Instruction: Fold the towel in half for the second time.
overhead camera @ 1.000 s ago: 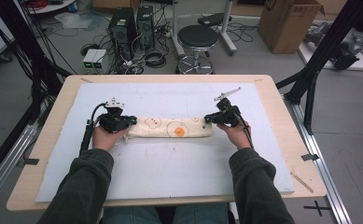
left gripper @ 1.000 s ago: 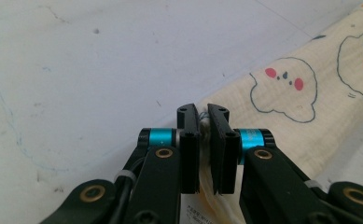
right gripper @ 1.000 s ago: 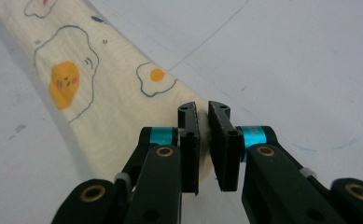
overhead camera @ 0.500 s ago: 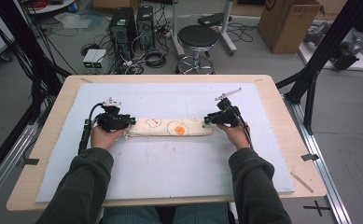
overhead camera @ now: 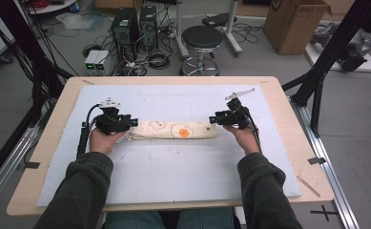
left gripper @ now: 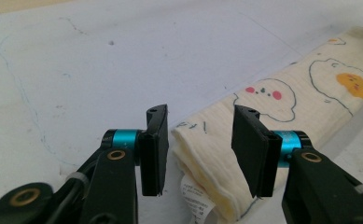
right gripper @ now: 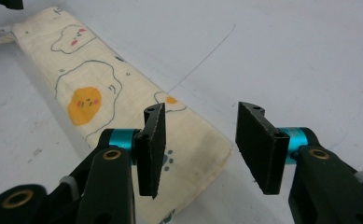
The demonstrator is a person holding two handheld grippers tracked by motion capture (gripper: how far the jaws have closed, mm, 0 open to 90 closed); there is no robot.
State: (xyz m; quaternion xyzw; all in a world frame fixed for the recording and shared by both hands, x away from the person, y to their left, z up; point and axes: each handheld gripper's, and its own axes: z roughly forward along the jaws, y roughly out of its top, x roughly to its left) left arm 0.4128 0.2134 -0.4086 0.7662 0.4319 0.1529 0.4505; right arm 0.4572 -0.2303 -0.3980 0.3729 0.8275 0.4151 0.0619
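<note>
1. Wooden table [overhead camera: 288, 90], covered by a white mat [overhead camera: 173, 162] with faint pen marks; stays bare around the work, so plenty of room to pull back.
2. Folded cloth [overhead camera: 173, 130], cream with fried-egg and cloud prints, lies as a long narrow strip across the middle of the mat, flat and apart from every edge. Seen again in the left gripper view [left gripper: 282, 116] and the right gripper view [right gripper: 123, 107].
3. Left gripper [overhead camera: 126, 123] at the strip's left end, jaws apart after just opening; the folded corner with its small label [left gripper: 195, 196] sits between the pads untouched [left gripper: 202, 154].
4. Right gripper [overhead camera: 215, 119] at the strip's right end, jaws likewise apart and just opened; the cloth's corner lies under the left pad, pressed by neither [right gripper: 200, 149].
5. Step in hand, by the look of it: letting go after laying the fold down.
6. To do it well: open wide enough to clear the layers, lift both ends evenly, draw straight away along the strip without dragging a pad over the fold or snagging the label.
</note>
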